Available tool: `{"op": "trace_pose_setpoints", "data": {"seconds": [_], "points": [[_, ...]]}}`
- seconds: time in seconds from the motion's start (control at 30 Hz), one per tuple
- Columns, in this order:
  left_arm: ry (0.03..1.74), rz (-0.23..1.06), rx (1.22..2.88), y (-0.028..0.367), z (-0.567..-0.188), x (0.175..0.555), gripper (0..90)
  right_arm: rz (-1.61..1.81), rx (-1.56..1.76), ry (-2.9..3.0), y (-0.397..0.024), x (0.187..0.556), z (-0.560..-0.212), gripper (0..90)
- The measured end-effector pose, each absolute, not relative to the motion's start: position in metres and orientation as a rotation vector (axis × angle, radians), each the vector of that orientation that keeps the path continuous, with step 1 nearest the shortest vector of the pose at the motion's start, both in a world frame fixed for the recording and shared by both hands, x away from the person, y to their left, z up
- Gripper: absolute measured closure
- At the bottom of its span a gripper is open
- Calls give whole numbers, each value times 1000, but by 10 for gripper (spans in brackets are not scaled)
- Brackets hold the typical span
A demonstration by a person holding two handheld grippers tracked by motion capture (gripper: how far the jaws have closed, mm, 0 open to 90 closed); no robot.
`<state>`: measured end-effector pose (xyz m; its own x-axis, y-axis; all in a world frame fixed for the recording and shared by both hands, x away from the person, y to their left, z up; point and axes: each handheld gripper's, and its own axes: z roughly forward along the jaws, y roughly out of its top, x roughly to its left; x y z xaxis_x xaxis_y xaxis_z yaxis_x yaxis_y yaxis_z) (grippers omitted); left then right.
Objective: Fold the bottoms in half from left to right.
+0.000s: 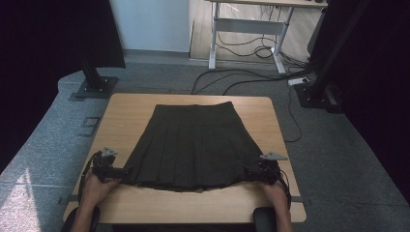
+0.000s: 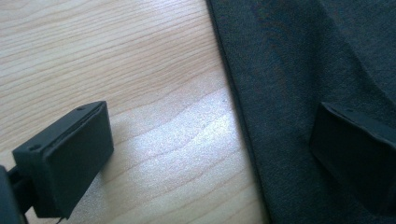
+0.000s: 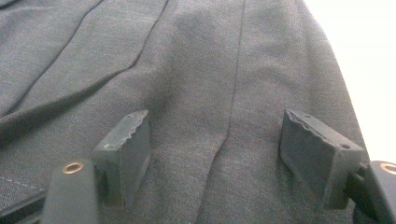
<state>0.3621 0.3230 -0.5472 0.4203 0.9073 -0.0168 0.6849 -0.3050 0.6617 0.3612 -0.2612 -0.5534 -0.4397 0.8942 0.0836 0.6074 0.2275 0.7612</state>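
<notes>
A dark pleated skirt (image 1: 193, 145) lies flat on the wooden table (image 1: 130, 108), waistband at the far side and hem toward me. My left gripper (image 1: 124, 172) rests at the hem's left corner. In the left gripper view it (image 2: 212, 114) stands open: one jaw is over bare wood, the other over the skirt (image 2: 289, 60), whose side edge runs between them. My right gripper (image 1: 249, 172) sits at the hem's right corner. In the right gripper view it (image 3: 215, 121) is open above the skirt fabric (image 3: 196, 70), with nothing pinched.
Bare table wood (image 1: 193, 200) lies between the hem and the near edge. Beyond the table are grey carpet, a black stand base (image 1: 96, 87) at far left, another (image 1: 314, 94) at far right, floor cables (image 1: 241, 77) and a desk frame (image 1: 246, 26).
</notes>
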Motion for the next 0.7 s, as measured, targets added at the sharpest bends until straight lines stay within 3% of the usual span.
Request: {"op": "trace_pose_setpoints", "data": {"seconds": [0.7], "points": [[1340, 487, 2087, 323, -547, 362, 0, 1055, 1378, 2132, -260, 360, -554, 239]]}}
